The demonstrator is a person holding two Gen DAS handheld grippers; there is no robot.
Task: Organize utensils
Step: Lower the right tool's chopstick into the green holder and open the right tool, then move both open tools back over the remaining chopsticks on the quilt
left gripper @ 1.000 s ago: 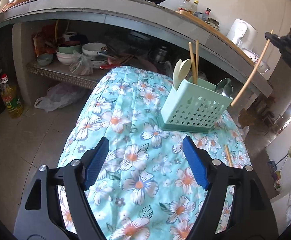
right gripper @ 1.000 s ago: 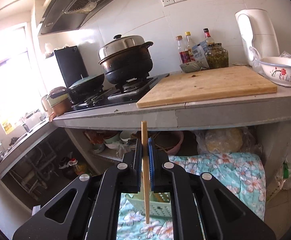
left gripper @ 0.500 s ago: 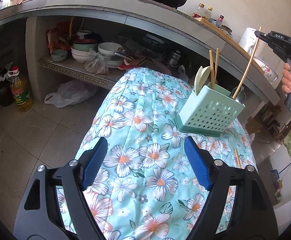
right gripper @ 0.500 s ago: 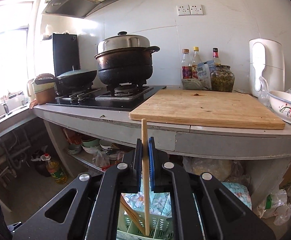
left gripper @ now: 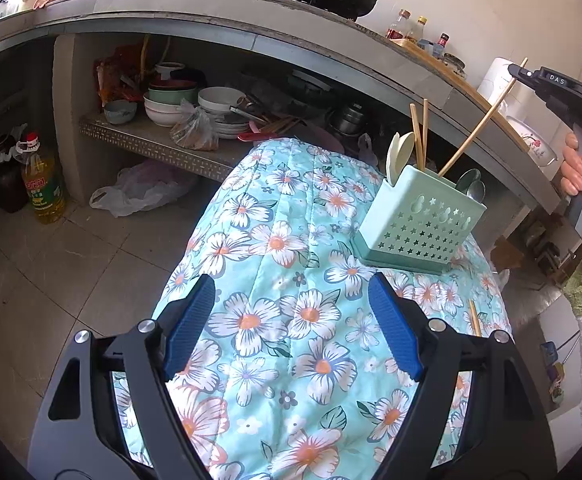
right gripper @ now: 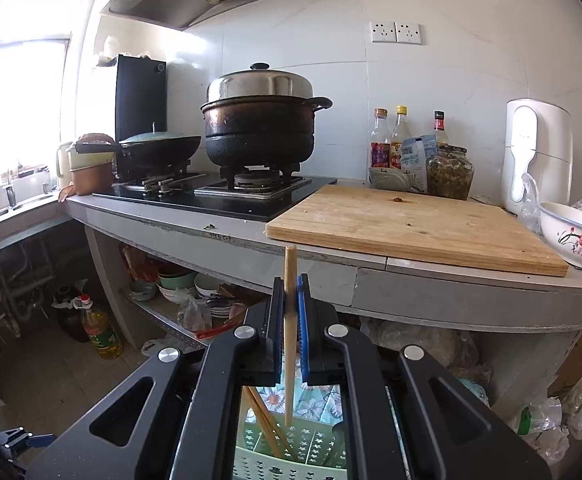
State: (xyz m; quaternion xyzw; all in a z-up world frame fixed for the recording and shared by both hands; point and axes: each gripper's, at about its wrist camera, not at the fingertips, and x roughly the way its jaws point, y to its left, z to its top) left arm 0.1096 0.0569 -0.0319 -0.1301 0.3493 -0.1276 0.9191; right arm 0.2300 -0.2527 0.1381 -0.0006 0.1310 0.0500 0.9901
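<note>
A mint green utensil holder [left gripper: 421, 222] stands on a floral cloth [left gripper: 275, 280]. It holds a pale spoon [left gripper: 399, 152], two chopsticks [left gripper: 419, 136] and metal spoons [left gripper: 471, 188]. My right gripper [left gripper: 521, 74] is shut on a wooden chopstick [left gripper: 479, 124] whose lower end dips into the holder. In the right wrist view the chopstick [right gripper: 289, 320] stands upright between the shut jaws [right gripper: 289, 300], above the holder [right gripper: 291, 448]. My left gripper [left gripper: 291, 320] is open and empty over the cloth, short of the holder. Another chopstick [left gripper: 474, 318] lies on the cloth at the right.
A concrete counter [right gripper: 411, 292] carries a cutting board [right gripper: 411, 228], stove, pots, bottles and a bowl [right gripper: 575, 240]. A shelf [left gripper: 163, 144] under it holds bowls and plates. An oil bottle [left gripper: 43, 188] stands on the tiled floor at the left.
My right gripper has brought the chopstick over and lowered its tip into the holder. My left gripper has pulled back and up from the holder, still open.
</note>
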